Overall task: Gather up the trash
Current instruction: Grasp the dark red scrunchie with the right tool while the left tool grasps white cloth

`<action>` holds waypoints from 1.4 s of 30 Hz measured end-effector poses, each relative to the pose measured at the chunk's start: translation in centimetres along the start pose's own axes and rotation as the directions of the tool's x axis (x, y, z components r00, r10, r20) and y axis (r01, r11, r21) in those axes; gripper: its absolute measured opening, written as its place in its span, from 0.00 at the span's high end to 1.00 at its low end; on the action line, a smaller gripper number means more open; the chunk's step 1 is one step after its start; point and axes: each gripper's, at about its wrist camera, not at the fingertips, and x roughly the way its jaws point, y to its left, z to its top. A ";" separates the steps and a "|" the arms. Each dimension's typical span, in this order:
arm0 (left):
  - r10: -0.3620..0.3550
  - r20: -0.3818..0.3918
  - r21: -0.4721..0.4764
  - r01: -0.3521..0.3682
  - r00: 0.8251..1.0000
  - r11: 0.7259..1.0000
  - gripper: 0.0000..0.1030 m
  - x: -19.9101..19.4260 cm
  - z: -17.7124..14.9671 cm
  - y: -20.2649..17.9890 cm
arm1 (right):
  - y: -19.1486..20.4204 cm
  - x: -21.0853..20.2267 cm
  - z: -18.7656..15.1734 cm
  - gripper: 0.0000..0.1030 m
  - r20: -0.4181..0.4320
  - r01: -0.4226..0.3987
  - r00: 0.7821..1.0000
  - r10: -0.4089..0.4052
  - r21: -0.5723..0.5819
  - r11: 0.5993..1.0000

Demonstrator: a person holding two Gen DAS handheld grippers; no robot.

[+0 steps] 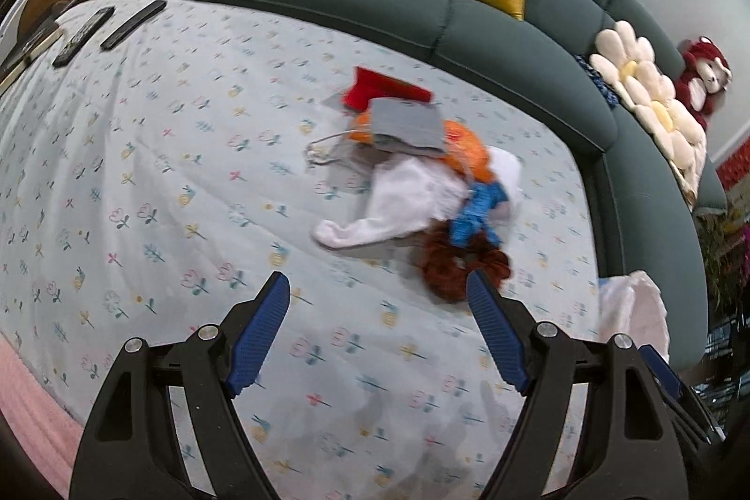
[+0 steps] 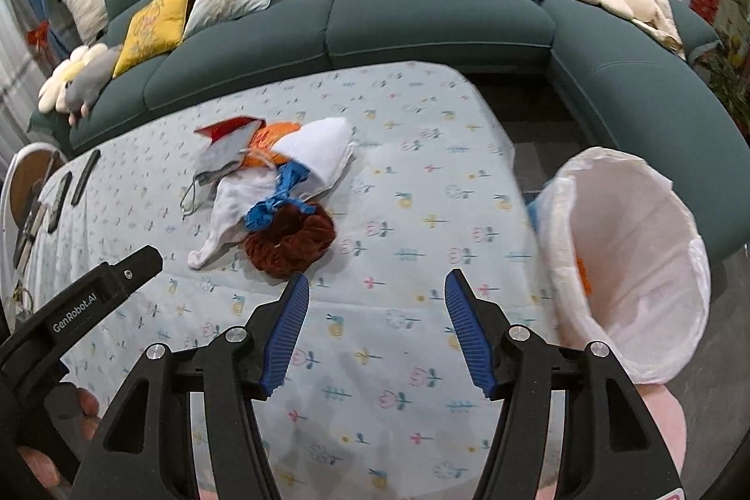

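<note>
Here the left gripper [image 1: 377, 289] and right gripper [image 2: 377, 289] both hang with jaws apart and nothing between them, above the flowered tablecloth [image 2: 422, 195]. Just beyond lies the trash pile [image 2: 276, 195]; the white-lined bin [image 2: 623, 265] stands right of the right gripper.

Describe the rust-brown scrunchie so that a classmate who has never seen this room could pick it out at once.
Start at the table with the flowered cloth in front of the green sofa. Find the heap of litter on it. The scrunchie lies at the heap's near edge, beside a crumpled blue wrapper: the only ruffled, rust-brown fabric ring.
</note>
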 end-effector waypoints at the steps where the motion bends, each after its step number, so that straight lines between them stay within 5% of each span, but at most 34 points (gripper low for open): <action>1: 0.004 -0.005 -0.002 -0.004 1.000 1.000 0.28 0.3 0.2 0.4 | 0.4 0.5 0.1 0.43 -0.009 0.000 1.000 0.000 -0.003 1.000; 20: -0.037 -0.140 0.034 0.042 0.989 0.999 0.29 9.8 5.9 -0.8 | 5.0 10.8 3.9 0.43 -0.145 0.012 0.989 -0.011 0.009 1.000; 25: -0.046 -0.187 0.045 0.055 0.981 0.997 0.44 11.9 5.9 -1.0 | 4.6 12.9 3.6 0.49 -0.190 0.012 0.982 -0.008 0.021 1.000; 31: -0.091 -0.200 0.051 0.103 0.976 0.993 0.74 12.1 5.1 -0.8 | 4.0 14.0 2.5 0.63 -0.222 -0.021 0.975 0.034 0.063 0.998; 33: -0.086 -0.198 0.066 0.101 0.976 0.993 0.83 11.8 4.6 -0.9 | 4.1 13.8 2.1 0.74 -0.226 -0.026 0.973 0.037 0.051 0.998; 42: -0.072 -0.190 0.022 0.078 0.979 0.997 0.87 8.5 1.0 0.8 | 3.2 11.6 -1.3 0.84 -0.255 -0.071 0.963 0.082 0.051 0.996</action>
